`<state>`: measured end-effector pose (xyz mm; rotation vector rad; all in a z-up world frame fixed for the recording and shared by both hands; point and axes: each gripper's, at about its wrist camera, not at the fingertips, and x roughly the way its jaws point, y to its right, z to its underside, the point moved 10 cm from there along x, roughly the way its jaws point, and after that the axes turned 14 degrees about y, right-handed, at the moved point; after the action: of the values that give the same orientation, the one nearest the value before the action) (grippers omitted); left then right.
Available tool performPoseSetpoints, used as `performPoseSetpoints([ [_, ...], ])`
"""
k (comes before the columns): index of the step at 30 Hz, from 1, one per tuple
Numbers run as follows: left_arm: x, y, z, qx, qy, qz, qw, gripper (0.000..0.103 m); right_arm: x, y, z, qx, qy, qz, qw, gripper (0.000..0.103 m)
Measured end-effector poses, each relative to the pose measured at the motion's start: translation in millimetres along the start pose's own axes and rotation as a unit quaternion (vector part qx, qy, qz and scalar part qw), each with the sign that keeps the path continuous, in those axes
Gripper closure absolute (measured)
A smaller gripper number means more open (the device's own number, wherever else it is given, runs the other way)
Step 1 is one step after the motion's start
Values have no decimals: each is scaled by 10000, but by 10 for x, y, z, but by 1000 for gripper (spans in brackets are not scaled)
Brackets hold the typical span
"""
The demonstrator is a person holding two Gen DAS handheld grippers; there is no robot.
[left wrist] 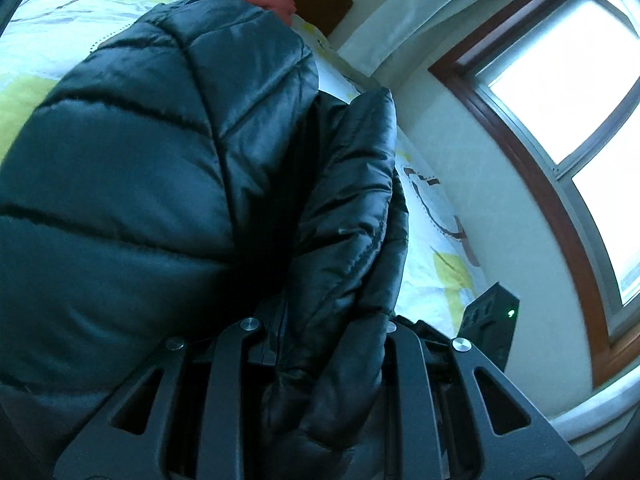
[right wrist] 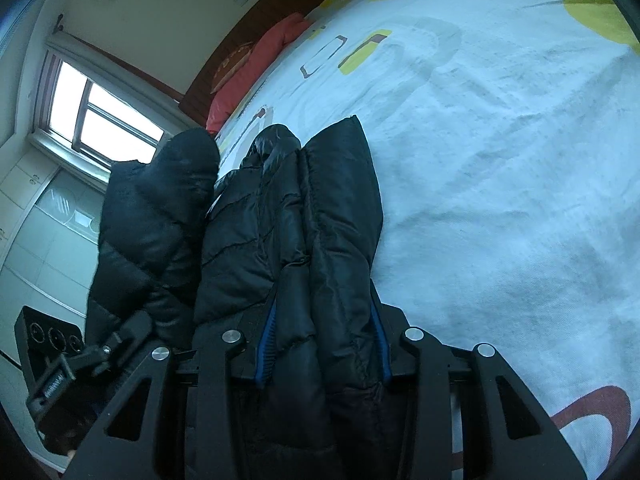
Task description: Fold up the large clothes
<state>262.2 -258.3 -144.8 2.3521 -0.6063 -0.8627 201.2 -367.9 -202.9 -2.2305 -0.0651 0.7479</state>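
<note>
The black puffer jacket (left wrist: 168, 168) lies partly on the bed, over the white sheet with yellow and brown shapes (right wrist: 500, 184), and both grippers hold it at one end.

In the left wrist view, the left gripper (left wrist: 320, 344) is closed narrowly on a thick fold of the jacket; the padded fabric bulges out between the two fingers and hides the pads. In the right wrist view, the right gripper (right wrist: 322, 344) is closed on a wider bundle of several layers, and its blue pads (right wrist: 266, 344) press on both sides of the bundle. The left gripper's body shows at the lower left of that view, just beside the other dark part of the jacket.

I judge that the jacket is light for its size but very bulky. The filling is soft and springy, so a fold will probably want to open again. The shiny shell looks slippery, and a thin pinch could slide off. A better hold seems to be at a stitched seam or a hem, where the layers are flatter and firmer, and with several layers together, as the right gripper has now. The sheet is wrinkled and soft, so dragging the jacket may pull the sheet too.

A red pillow (right wrist: 256, 72) lies at the head of the bed, well apart from the jacket.
</note>
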Motion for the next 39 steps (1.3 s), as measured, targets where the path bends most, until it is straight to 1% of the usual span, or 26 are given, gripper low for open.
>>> performPoseSetpoints([
  [6,82,-20,50,8,-21,66,10000,83,-26,-9,22,-22,37,36,10000,65],
  [12,57,77,38,253,-5,49,9997,83,-53,-21,33,-48,80,78,9999,66],
  [15,-3,158,12,367,47,74,9993,80,-47,-38,44,-60,75,105,9999,66],
  [17,-34,244,-6,407,38,114,9991,76,-43,-48,45,-56,77,110,9999,66],
  [18,-67,292,-11,430,31,154,9990,70,-44,-50,46,-57,75,110,9999,66],
  [19,-82,342,-13,425,27,203,9989,61,-44,-51,47,-57,72,109,9999,66],
  [21,-145,446,-33,390,46,328,9987,50,-38,-58,53,-50,68,111,9999,66],
  [22,-192,513,-49,394,74,354,9986,47,-35,-66,57,-41,63,112,9999,66],
  [25,-318,670,-81,391,122,441,9982,41,-37,-65,49,-21,57,111,9999,65],
  [29,-574,802,-211,237,260,697,9969,40,-54,-58,28,29,46,97,9999,64],
  [30,-635,799,-240,201,282,738,9967,39,-58,-56,21,37,48,95,9999,63],
  [32,-783,747,-365,81,434,736,9963,33,-63,-50,14,37,59,113,9999,62],
  [35,-946,529,-550,-229,692,684,9950,29,-71,-47,13,49,74,114,9999,61],
  [36,-991,382,-639,-341,835,580,9942,26,-79,-42,14,49,77,116,9999,60],
  [39,-1062,-63,-751,-696,1011,245,9921,25,-85,-40,19,44,82,133,9999,59],
])
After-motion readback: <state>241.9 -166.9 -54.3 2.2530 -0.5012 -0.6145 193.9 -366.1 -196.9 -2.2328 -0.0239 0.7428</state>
